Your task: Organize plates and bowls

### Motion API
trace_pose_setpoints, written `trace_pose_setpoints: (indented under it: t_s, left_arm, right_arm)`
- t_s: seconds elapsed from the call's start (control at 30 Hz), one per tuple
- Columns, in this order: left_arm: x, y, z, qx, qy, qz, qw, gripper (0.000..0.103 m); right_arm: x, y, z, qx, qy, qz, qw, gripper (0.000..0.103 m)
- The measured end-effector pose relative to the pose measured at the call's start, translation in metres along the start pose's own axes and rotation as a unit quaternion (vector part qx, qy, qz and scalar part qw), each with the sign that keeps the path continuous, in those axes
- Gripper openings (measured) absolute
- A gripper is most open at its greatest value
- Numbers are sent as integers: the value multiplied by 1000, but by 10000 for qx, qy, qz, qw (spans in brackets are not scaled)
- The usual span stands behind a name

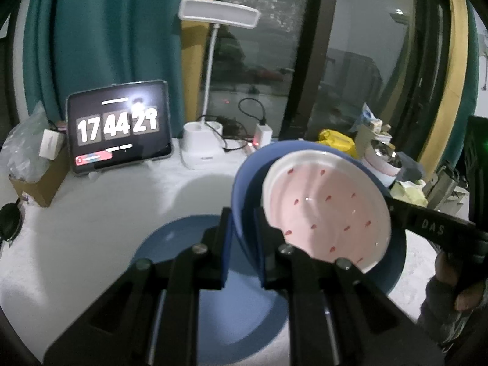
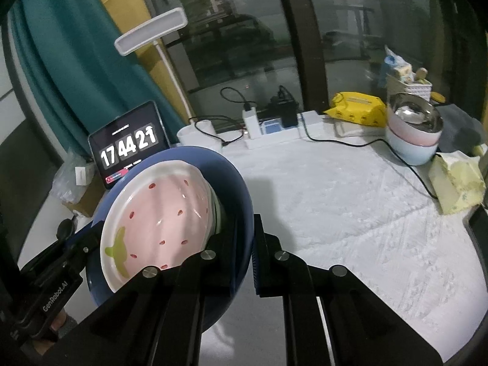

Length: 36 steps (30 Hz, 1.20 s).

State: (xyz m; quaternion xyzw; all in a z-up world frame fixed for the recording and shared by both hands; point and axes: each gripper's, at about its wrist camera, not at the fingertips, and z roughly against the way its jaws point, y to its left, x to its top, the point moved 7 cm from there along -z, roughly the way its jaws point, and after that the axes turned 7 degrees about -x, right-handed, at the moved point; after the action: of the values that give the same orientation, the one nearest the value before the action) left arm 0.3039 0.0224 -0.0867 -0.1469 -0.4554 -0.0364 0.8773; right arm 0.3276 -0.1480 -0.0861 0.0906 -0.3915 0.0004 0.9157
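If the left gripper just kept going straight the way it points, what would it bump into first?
It is already clamped on the rim of the blue bowl, so the left gripper would push further onto that bowl; beyond it, probably the white tablecloth, though depth is unclear.

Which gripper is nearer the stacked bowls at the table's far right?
Right. The right gripper, shut on the blue bowl's rim, sits on the side toward the stacked bowls; the left gripper clamps the opposite rim.
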Motion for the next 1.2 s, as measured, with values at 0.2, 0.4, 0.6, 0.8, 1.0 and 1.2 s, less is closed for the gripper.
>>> trace_pose_setpoints:
  t_s: [0.2,0.4,0.6,0.8,1.0,1.2]
  left_arm:
    - [-1,23,3,134,-4,142,9998,13]
    - [-5,48,2,265,43,286,9992,13]
    - [-11,69,-2,395,134,428,9982,13]
    - [-16,83,-7,475,217,514,9973,13]
    - [-21,84,-12,495,292,535,9969,13]
    - [-27,87,-16,537,413,572,9961,13]
  right_arm:
    - [2,24,-13,75,74,139,9998,10]
    - [0,46,-31,141,204,267,9993,10]
    - [-5,64,-50,210,397,377,9983,10]
    - [-10,74,-68,242,580,412,9972,10]
    - [-15,74,-78,232,696,417,9964,10]
    - [-19,75,-82,241,791,423,9957,10]
